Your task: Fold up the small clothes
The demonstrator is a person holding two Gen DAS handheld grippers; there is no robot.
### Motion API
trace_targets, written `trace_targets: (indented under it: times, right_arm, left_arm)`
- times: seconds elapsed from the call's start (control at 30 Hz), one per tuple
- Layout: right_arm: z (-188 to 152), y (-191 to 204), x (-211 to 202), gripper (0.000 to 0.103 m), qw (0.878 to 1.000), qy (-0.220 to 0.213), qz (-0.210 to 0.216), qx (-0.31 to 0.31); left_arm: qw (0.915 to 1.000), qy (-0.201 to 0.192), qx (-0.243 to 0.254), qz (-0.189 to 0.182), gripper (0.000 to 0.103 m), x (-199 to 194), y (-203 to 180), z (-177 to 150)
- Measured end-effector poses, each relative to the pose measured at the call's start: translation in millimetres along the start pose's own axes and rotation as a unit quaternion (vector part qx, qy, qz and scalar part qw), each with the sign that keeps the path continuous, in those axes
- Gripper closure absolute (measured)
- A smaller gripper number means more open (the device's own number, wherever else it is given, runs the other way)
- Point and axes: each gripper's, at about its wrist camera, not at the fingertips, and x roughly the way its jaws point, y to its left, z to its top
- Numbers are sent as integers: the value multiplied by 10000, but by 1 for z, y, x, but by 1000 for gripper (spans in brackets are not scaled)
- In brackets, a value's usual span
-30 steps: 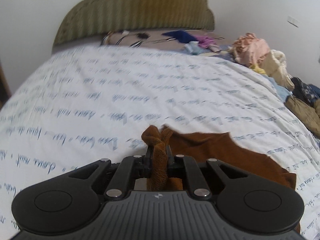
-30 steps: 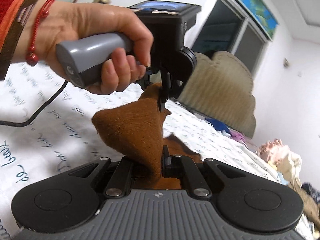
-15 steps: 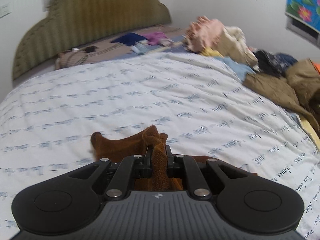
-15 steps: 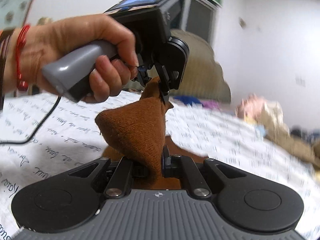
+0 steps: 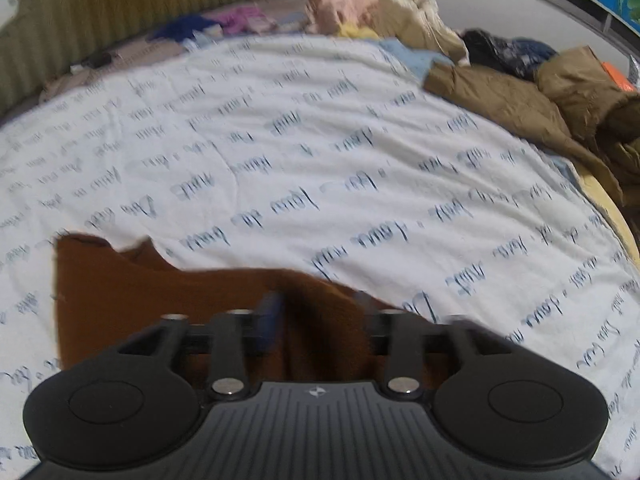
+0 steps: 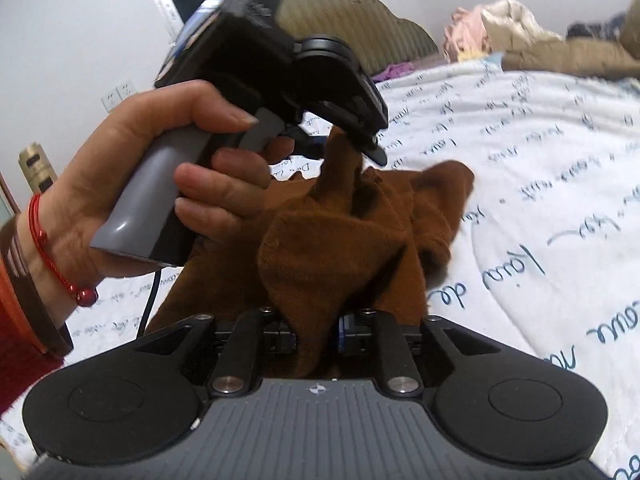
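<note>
From my left wrist view, the garment lies on the bedspread at about 7 o'clock, reaching in between my left gripper's fingers. The headboard stands behind the bed at 11 o'clock, small clothes lying just before it. A clothes pile lies along the bed's edge from 12 to 3 o'clock. From my right wrist view, the hand sits at 9 o'clock, the garment bunched between it and my right gripper at 6 o'clock.
</note>
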Motion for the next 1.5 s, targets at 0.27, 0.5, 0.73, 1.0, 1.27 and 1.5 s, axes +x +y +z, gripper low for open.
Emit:
trace_targets:
  times: [0.27,0.5,0.73,1.0,1.27,1.5]
  right_arm:
    - [8,-26,-2,52,9954,89,519,802]
    - [43,-54,24,32,9820,665,1318,1177]
    - [75,-67,57,80,9747,1119,1323,1414]
    - [61,-51,30,55,9852,879,1038,1042]
    - [38,-45,-7,46,9884,830,1082,675]
    - [27,-51,-12,69,9886,790,995,809]
  left_arm:
    - [9935,-790,-141,813,21,-67,48,-15]
    - [9891,-853,-123,1194,21,-114,73,-98]
    - [9890,-694,-52,1306,21,-120,65,-155]
    - [9871,-759,-197,1393,21,-127,67,-167]
    - [9867,-768,-347,1393,18,-139,72,-180]
    - [9869,-713,-410,1388,18,-138,75,-185]
